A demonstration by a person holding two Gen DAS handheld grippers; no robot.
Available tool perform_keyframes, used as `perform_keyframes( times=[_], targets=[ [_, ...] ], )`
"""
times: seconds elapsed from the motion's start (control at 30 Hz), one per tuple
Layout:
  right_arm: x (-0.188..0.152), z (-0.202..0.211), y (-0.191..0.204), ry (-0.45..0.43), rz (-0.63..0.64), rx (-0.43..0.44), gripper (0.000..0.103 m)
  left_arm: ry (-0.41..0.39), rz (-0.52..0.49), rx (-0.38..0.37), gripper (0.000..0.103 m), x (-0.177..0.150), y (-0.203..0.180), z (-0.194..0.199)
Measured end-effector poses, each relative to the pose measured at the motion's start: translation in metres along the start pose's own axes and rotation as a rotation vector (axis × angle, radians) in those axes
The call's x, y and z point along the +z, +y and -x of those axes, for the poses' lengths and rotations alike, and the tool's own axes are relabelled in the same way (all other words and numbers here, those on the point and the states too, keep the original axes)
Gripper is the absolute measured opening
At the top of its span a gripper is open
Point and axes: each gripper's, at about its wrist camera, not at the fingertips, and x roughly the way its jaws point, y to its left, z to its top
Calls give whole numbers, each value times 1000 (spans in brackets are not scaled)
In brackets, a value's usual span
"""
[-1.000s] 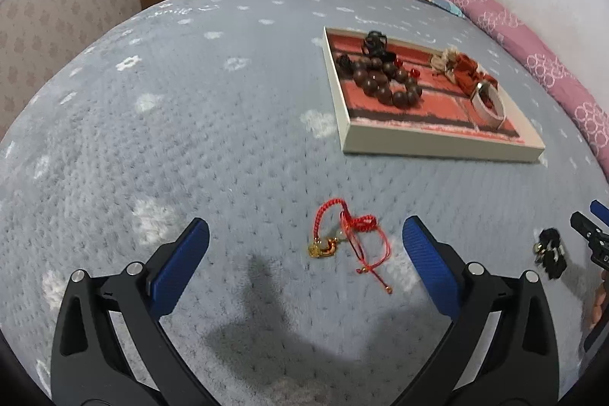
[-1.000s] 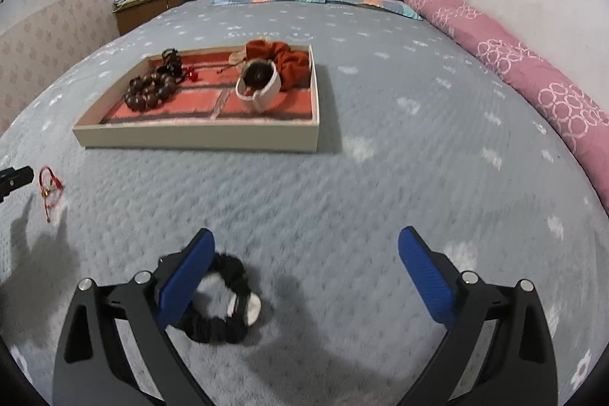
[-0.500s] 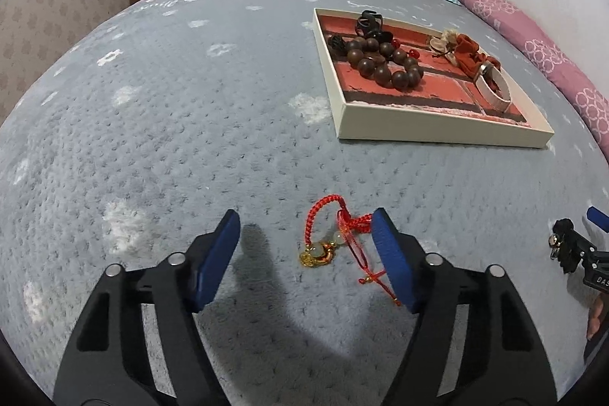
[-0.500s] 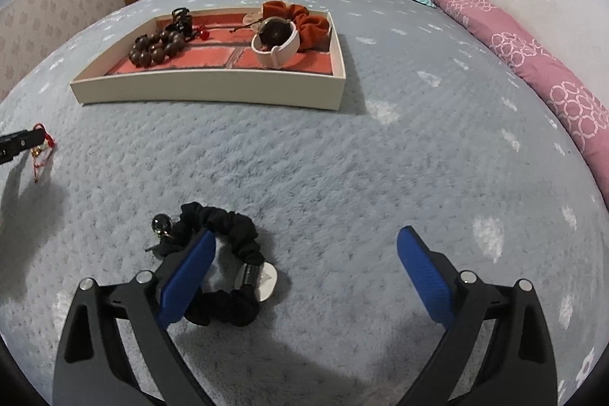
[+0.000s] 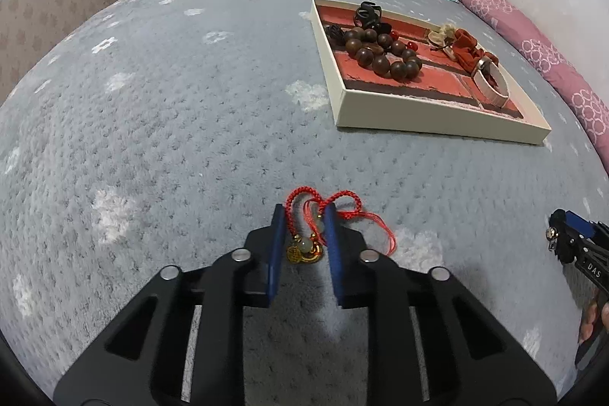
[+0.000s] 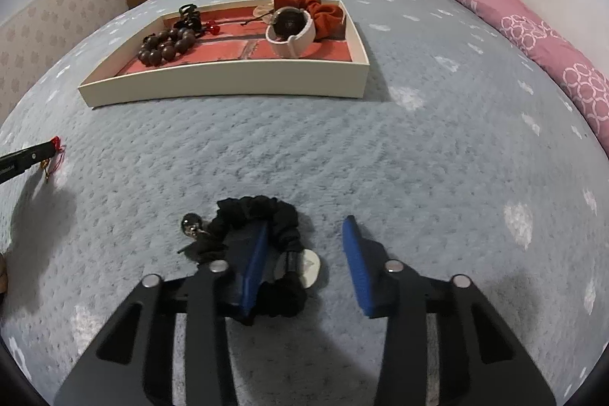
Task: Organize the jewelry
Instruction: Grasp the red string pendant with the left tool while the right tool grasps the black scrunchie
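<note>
In the left wrist view, the left gripper (image 5: 303,238) had its blue fingers drawn close on either side of the red cord bracelet (image 5: 321,215) lying on the grey bedspread (image 5: 160,124), well short of the tray (image 5: 437,126). In the right wrist view, the right gripper (image 6: 304,261) stood with fingers apart, its left finger inside the black scrunchie (image 6: 262,212) on the bedspread, near the tray's front wall.

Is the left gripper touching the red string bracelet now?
Touching. In the left wrist view, the left gripper has its two blue fingers closed around the red string bracelet, with the gold charm pinched between them.
</note>
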Motion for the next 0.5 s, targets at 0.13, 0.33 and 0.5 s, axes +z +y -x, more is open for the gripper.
perform_keyframes(
  times=[0.13, 0.33, 0.5],
  targets=[
    [-1, 1, 4, -5, 7, 9, 20, 0, -4, -16, 7, -2, -1, 2],
    [-2, 2, -1, -12, -17, 25, 12, -16, 14, -62, 6, -5, 3, 7],
    [-4, 4, 2, -27, -6, 11, 11, -33, 28, -54, 6, -6, 5, 11]
  ],
)
